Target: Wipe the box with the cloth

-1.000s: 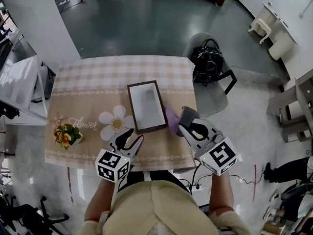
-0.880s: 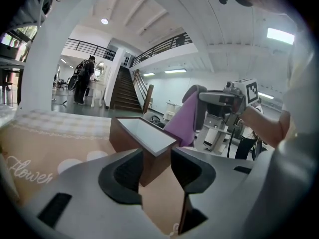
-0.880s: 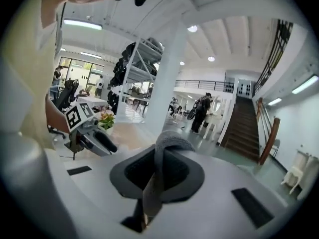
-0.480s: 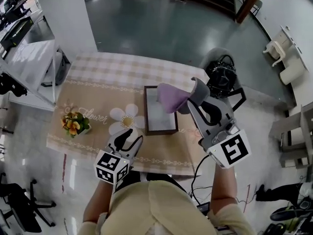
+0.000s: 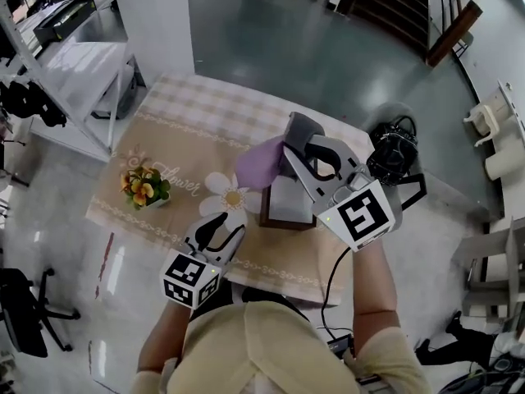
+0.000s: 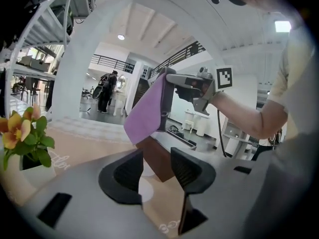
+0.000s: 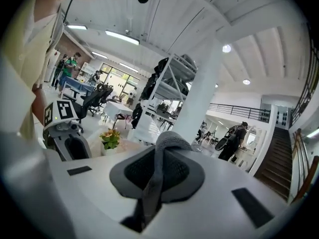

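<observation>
Right gripper view has the right hand-held gripper (image 7: 158, 176) with its jaws pressed together on a fold of the cloth (image 5: 261, 161), which bunches up over the tips. From the head view, that hand-held gripper is held up over the box (image 5: 285, 210), and the purple cloth hangs from it down and to the left, over the box's far left corner. Whether the cloth's lower edge touches the box cannot be told. The left hand-held gripper (image 6: 157, 169) has its jaws spread with nothing between them. It hovers low at the near side of the tabletop (image 5: 184, 125), just beside the box's near left corner, and the box's brown side shows through the gap between the jaws. The box lies on the beige patterned covering of the tabletop, right of a printed white daisy (image 5: 226, 195). A small pot of yellow and orange flowers (image 5: 144, 187) stands further left, well apart from the box. A black bag (image 5: 394, 150) sits on a chair beyond the tabletop's right edge.
</observation>
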`<control>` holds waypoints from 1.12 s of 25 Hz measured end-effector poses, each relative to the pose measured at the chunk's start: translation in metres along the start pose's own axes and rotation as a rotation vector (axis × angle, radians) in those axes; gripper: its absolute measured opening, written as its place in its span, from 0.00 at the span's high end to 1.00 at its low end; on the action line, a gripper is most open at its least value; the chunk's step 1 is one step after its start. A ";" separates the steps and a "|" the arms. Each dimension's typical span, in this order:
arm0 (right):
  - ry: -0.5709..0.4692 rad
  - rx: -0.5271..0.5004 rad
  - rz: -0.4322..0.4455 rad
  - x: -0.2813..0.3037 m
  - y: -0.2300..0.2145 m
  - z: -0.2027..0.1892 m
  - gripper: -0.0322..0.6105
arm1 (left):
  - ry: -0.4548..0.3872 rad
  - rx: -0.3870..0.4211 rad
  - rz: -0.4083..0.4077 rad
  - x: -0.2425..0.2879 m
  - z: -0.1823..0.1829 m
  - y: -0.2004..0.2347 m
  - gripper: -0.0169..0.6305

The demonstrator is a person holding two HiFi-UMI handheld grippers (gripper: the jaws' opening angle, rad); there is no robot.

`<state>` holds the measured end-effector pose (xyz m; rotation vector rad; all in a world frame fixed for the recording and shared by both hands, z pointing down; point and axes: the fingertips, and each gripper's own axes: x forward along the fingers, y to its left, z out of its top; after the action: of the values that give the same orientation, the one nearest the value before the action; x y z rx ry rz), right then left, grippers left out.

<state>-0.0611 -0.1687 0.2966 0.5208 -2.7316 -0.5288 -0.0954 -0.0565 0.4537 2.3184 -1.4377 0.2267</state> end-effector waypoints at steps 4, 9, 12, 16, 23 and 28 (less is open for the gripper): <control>0.118 -0.070 0.107 0.040 0.010 -0.028 0.89 | 0.001 -0.021 0.028 -0.006 -0.006 0.004 0.70; 0.355 -0.194 0.169 0.088 0.024 -0.107 0.89 | 0.005 -0.037 0.041 -0.009 -0.013 0.004 0.70; 0.475 -0.251 0.175 0.107 0.027 -0.146 0.89 | 0.009 -0.044 0.045 -0.010 -0.017 0.004 0.70; 0.601 -0.324 0.201 0.122 0.033 -0.176 0.89 | 0.016 -0.055 0.050 -0.011 -0.022 0.003 0.70; 0.777 -0.574 0.374 0.130 0.055 -0.195 0.89 | 0.017 -0.068 0.059 -0.012 -0.023 0.005 0.70; 0.815 -0.615 0.401 0.127 0.062 -0.198 0.89 | 0.025 -0.066 0.070 -0.014 -0.026 0.011 0.70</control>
<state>-0.1203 -0.2248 0.5257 -0.0011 -1.7093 -0.7833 -0.1096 -0.0381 0.4749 2.2080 -1.4926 0.2241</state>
